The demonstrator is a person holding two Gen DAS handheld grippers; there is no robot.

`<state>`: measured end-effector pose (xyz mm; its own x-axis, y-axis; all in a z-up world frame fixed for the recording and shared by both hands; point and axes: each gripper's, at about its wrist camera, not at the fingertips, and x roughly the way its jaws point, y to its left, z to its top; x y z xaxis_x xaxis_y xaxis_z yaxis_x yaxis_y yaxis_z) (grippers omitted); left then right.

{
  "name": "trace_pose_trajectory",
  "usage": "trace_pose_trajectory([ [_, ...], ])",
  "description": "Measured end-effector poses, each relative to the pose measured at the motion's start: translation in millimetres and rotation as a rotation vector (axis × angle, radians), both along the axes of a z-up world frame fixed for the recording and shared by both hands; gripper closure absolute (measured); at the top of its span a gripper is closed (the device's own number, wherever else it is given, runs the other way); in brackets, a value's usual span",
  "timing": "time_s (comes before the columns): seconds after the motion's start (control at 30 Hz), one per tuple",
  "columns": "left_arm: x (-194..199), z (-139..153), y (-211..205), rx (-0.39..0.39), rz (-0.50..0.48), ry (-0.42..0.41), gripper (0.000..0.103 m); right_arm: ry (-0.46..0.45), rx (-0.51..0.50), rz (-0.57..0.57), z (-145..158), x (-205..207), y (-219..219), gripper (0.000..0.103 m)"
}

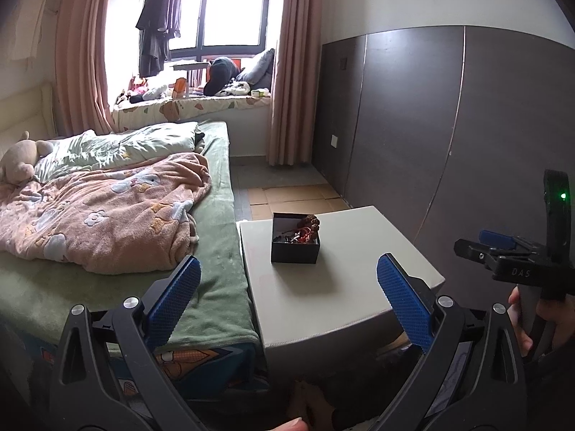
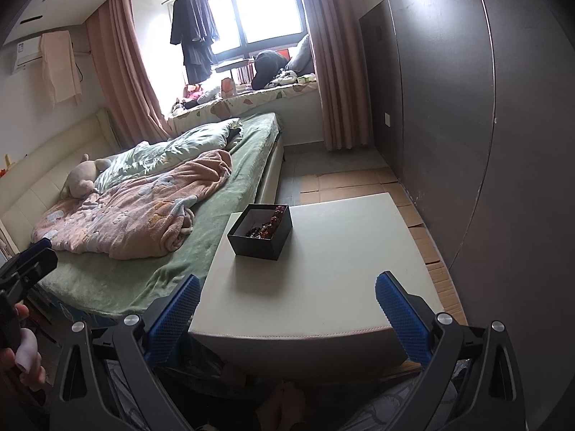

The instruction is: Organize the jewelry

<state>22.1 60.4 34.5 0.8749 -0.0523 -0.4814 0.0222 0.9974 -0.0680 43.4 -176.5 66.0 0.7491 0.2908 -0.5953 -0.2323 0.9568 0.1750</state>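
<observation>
Your left tool (image 1: 289,303) has blue cross-hatched pads (image 1: 404,305) on black arms; your right tool (image 2: 287,314) shows the same blue and black. Desk (image 2: 323,269): plain off-white top. Box (image 1: 295,243): black outside, pale lining, holding jewelry (image 1: 305,231) in brown, red and dark tones. Bed (image 1: 215,287): green sheet. Blanket (image 1: 107,212): pink with white and pale blue flower shapes. Duvet (image 1: 118,147): pale mint with small yellow marks. Plush toy (image 1: 21,161): beige. Curtains (image 1: 294,72): dusty pink. Wall panels (image 1: 467,125): grey-brown. Hanging clothes (image 1: 160,18): dark.
</observation>
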Motion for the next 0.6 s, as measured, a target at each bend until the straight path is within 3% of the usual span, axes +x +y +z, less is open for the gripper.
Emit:
trace_pose_trajectory([
  [0.6,-5.5,5.1,-0.1,-0.001,0.025,-0.015,0.005,-0.024,0.016,0.004,9.3,-10.4,2.3,0.007],
])
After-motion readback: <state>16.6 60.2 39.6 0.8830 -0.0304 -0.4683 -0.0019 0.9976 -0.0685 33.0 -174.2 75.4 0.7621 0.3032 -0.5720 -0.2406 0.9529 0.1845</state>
